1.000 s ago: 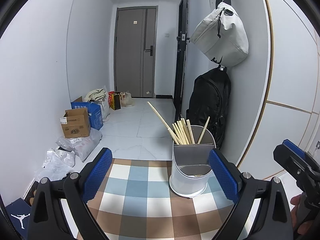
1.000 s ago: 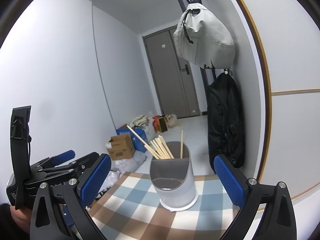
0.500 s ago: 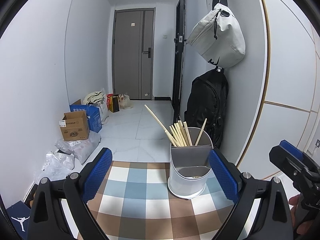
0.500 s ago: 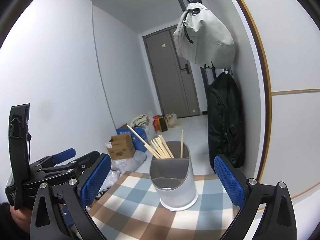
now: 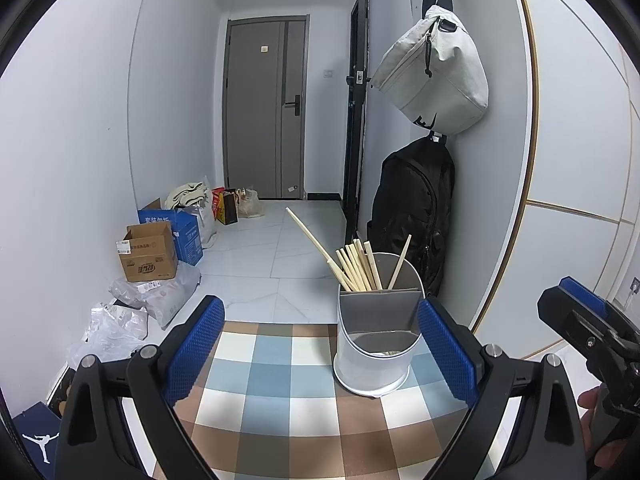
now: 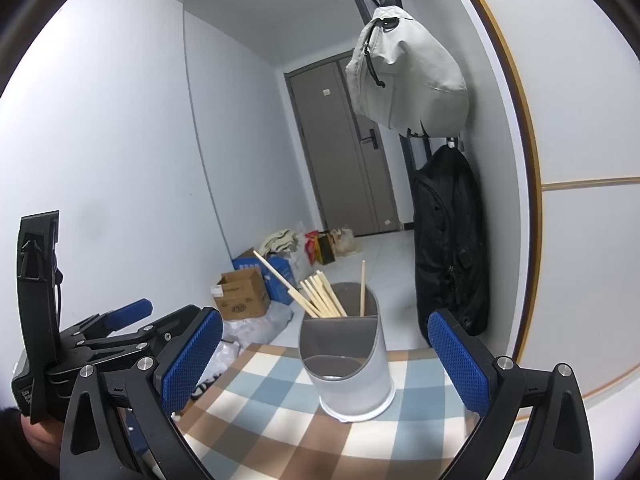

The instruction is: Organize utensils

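Observation:
A grey-white utensil holder (image 5: 376, 344) (image 6: 348, 364) stands on the checked tablecloth (image 5: 288, 392) (image 6: 280, 420) near the table's far edge. Several wooden chopsticks (image 5: 354, 266) (image 6: 320, 294) lean in its rear compartment, one long stick slanting far left. The front compartment looks nearly empty. My left gripper (image 5: 320, 348) is open, its blue pads either side of the holder, short of it. My right gripper (image 6: 324, 364) is open too and holds nothing. Each gripper shows at the edge of the other's view.
A black backpack (image 5: 412, 216) and a grey bag (image 5: 436, 72) hang on the right wall behind the holder. Cardboard boxes (image 5: 148, 252) and plastic bags (image 5: 120, 316) lie on the floor at left. A grey door (image 5: 264, 108) closes the hallway.
The left wrist view has tipped slightly, so the holder sits a little lower and farther from me. The right view is nearly unchanged. Both grippers stay open and empty.

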Action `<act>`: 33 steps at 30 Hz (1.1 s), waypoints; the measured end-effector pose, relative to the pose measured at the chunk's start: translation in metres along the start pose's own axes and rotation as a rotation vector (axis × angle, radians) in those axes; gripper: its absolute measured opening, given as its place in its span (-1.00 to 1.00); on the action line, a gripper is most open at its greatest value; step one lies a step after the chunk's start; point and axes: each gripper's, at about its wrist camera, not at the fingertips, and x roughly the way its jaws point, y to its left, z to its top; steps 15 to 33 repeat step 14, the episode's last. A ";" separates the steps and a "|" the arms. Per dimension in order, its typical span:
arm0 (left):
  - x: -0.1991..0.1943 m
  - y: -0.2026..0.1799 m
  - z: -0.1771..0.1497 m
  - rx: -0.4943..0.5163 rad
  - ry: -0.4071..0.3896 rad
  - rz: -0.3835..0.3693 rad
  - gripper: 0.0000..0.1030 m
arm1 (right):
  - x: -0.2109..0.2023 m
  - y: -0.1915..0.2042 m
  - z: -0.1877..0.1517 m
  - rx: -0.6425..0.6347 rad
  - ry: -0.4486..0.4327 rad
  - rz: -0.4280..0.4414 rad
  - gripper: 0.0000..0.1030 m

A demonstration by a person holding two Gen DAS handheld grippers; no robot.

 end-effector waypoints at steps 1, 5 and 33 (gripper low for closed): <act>0.000 0.000 0.000 0.000 0.000 0.000 0.84 | 0.001 0.000 0.000 0.001 0.000 0.000 1.00; 0.000 -0.001 0.000 -0.001 0.003 0.001 0.84 | 0.001 0.000 0.000 0.002 0.000 0.001 1.00; 0.002 -0.002 -0.001 -0.006 0.005 -0.002 0.84 | 0.000 -0.001 0.001 0.000 -0.001 -0.002 1.00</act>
